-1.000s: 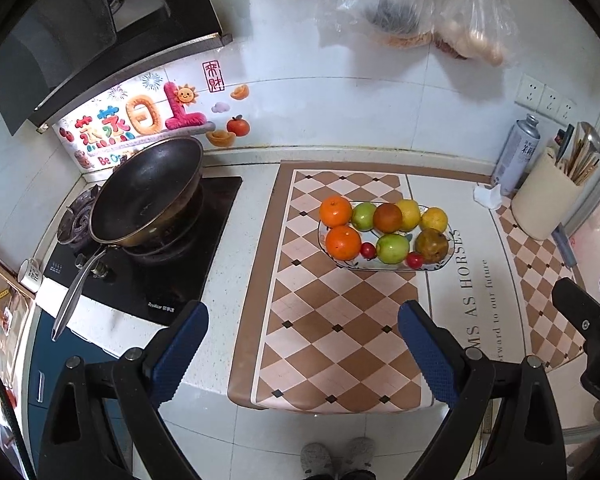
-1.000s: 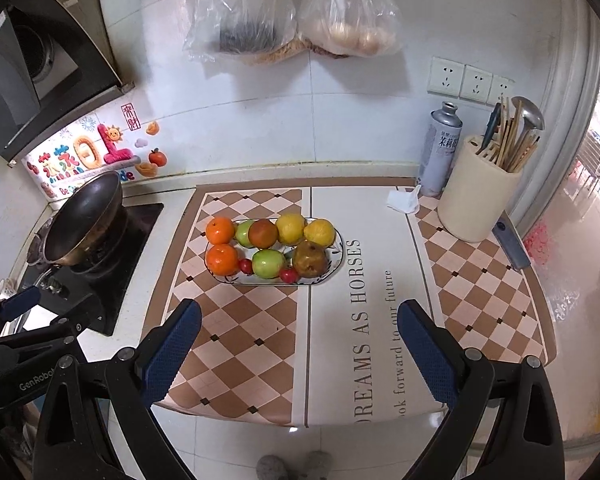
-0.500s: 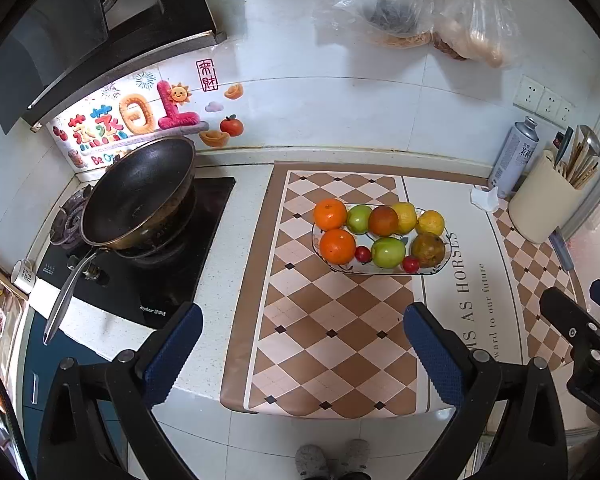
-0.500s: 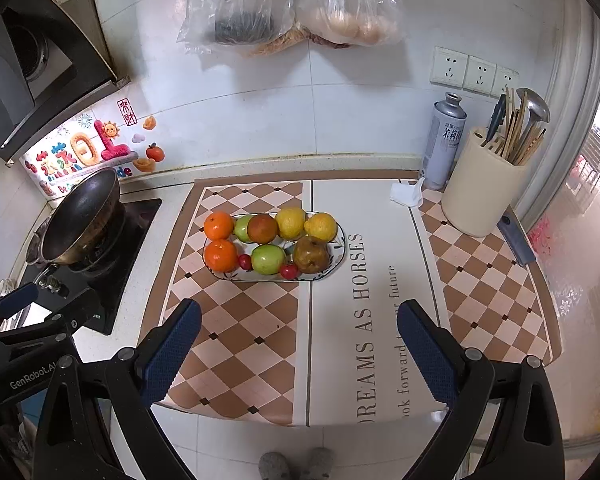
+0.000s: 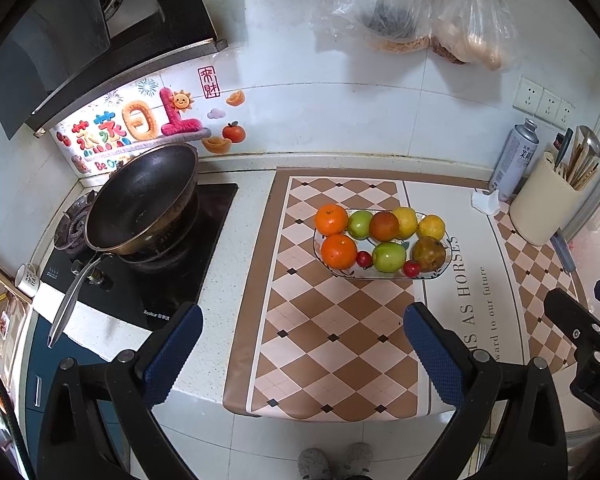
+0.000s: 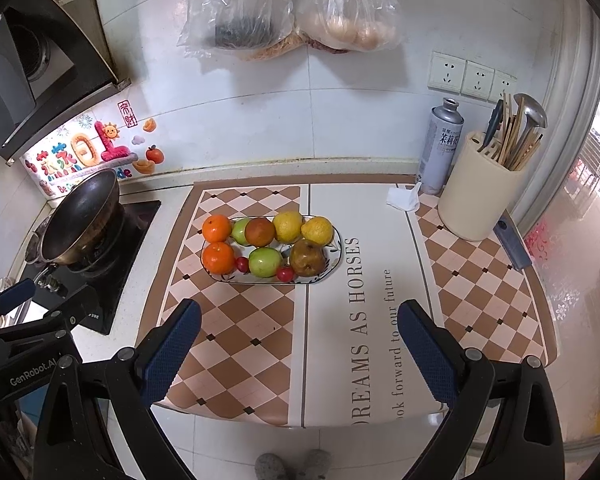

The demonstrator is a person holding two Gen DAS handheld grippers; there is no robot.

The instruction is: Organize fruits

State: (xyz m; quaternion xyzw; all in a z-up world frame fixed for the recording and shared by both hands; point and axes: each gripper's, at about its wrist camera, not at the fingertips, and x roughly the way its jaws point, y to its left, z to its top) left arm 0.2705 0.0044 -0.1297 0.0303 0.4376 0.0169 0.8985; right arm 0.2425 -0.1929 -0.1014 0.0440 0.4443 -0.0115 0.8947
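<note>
Altogether, ten fruits are sitting on an oval plate [image 6: 334, 258] on the counter mat [image 6: 380, 280]: two oranges [image 6: 217, 228], two green apples [image 6: 265, 262], one reddish fruit [image 6: 259, 232], two yellow citrus [image 6: 288, 227], one brown pear [image 6: 307, 257] and two small red fruits [image 6: 242, 264]. Both the left gripper [image 5: 302, 350] and right gripper [image 6: 300, 346] are hovering spread wide, holding nothing. The right view is showing "DREAMS AS HORSES" and "GenRobot.AI"; the left view is cropping it to "AS HORSES".
</note>
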